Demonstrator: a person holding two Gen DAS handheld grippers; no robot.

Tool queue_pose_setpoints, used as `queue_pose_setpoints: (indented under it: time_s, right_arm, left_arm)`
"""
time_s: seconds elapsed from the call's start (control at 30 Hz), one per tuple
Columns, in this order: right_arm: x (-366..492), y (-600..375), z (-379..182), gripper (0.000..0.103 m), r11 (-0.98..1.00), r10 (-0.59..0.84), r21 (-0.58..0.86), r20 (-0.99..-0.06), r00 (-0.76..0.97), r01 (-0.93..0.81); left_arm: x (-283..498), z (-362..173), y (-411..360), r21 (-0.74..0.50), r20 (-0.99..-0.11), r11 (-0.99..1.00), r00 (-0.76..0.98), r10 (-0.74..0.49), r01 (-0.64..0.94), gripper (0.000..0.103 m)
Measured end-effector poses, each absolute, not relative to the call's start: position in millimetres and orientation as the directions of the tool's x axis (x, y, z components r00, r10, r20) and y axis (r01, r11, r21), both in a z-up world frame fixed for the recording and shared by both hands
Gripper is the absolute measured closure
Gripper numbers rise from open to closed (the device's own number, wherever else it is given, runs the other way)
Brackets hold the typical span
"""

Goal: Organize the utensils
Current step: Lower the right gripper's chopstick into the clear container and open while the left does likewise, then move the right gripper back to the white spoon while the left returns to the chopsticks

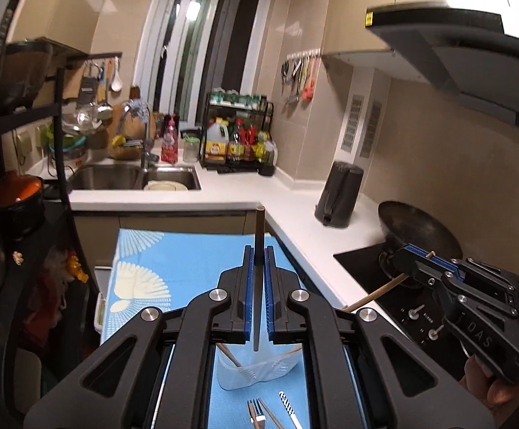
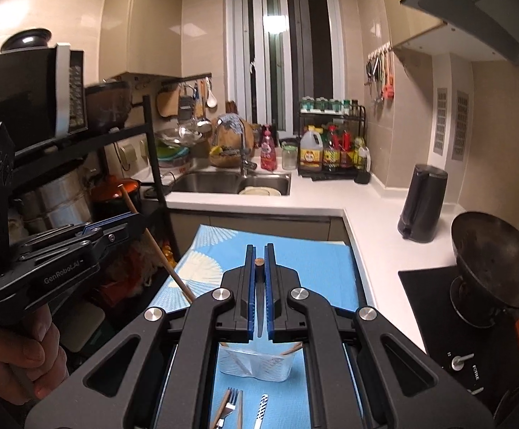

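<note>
Both grippers loaded, holder below.

Left gripper clamped on 1 dark-tipped wooden chopstick, right gripper clamped on its mate; both sticks run roughly along the fingers. Clear ribbed plastic utensil holder sits directly under both, equally near, on the blue patterned mat. Steel fork lies in front; nothing blocks.

The right gripper is clamped on a dark chopstick, its round brown end showing between the blue pads. Below and behind the jaws stands a clear container on the blue cloth — a fork lies nearer still. To the left, the left gripper pinches a light wooden chopstick, a hand beneath it
</note>
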State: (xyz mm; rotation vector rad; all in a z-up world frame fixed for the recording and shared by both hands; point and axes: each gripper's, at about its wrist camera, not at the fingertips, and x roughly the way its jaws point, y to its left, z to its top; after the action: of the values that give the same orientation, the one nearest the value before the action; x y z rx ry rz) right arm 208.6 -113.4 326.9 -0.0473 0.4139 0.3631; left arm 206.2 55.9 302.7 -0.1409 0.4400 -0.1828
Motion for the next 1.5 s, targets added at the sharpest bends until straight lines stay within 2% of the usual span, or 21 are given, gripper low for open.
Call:
queue_pose_setpoints:
  time_s: [0.27,0.43,0.47,0.53,0.57,0.83,1.07,1.27,1.33,1.4,1.5]
  right_arm:
    - [261.6,-98.6,263.8,0.098,0.937,0.315,0.042,-0.537,0.782,-0.348]
    - [276.6,-94.4,244.8,0.097,0.937,0.305,0.044,-0.583,0.753,-0.346]
    - [277.8,-93.7,242.9,0.095,0.94,0.295,0.036,-0.588,0.753,-0.34]
    - [279.0,-96.0,241.4,0.077,0.947,0.276,0.032,-0.592,0.757,-0.32]
    - [278.2,-98.4,242.2,0.076,0.95,0.269,0.033,-0.589,0.762,-0.31]
    - [246.3,-112.4,273.2,0.076,0.961,0.242,0.007,-0.511,0.825,-0.278]
    - [182.7,-132.7,303.1,0.076,0.96,0.269,0.028,-0.367,0.891,-0.278]
    - [127.9,-152.4,282.0,0.076,0.959,0.283,0.077,-0.312,0.907,-0.273]
    - [116.5,-156.6,265.6,0.08,0.958,0.286,0.093,-0.32,0.903,-0.27]
    - [107.1,-161.0,244.0,0.093,0.954,0.299,0.122,-0.34,0.892,-0.273]
    - [97.1,-167.8,208.3,0.096,0.955,0.292,0.161,-0.383,0.876,-0.248]
  left_arm:
    - [265.5,239.8,39.9,-0.151,-0.572,0.976,0.792,-0.215,0.156,0.097]
    - [278.2,218.4,37.9,-0.14,-0.632,0.976,0.744,-0.218,0.167,0.097]
    - [279.1,216.5,38.0,-0.134,-0.638,0.977,0.741,-0.211,0.163,0.094]
    - [277.7,217.7,38.6,-0.124,-0.633,0.98,0.748,-0.2,0.158,0.064]
    - [274.5,221.7,39.6,-0.116,-0.619,0.981,0.761,-0.193,0.155,0.063]
    - [238.9,258.3,46.6,-0.091,-0.503,0.987,0.85,-0.157,0.129,0.063]
    - [175.8,271.2,45.4,-0.07,-0.404,0.99,0.903,-0.144,0.126,0.063]
    - [123.4,239.2,46.5,-0.102,-0.386,0.986,0.908,-0.163,0.134,0.08]
    - [108.6,219.3,45.9,-0.113,-0.395,0.985,0.904,-0.162,0.127,0.082]
    - [95.8,200.7,42.9,-0.1,-0.396,0.988,0.905,-0.152,0.122,0.086]
    - [78.5,167.6,40.1,-0.102,-0.415,0.989,0.899,-0.137,0.104,0.086]
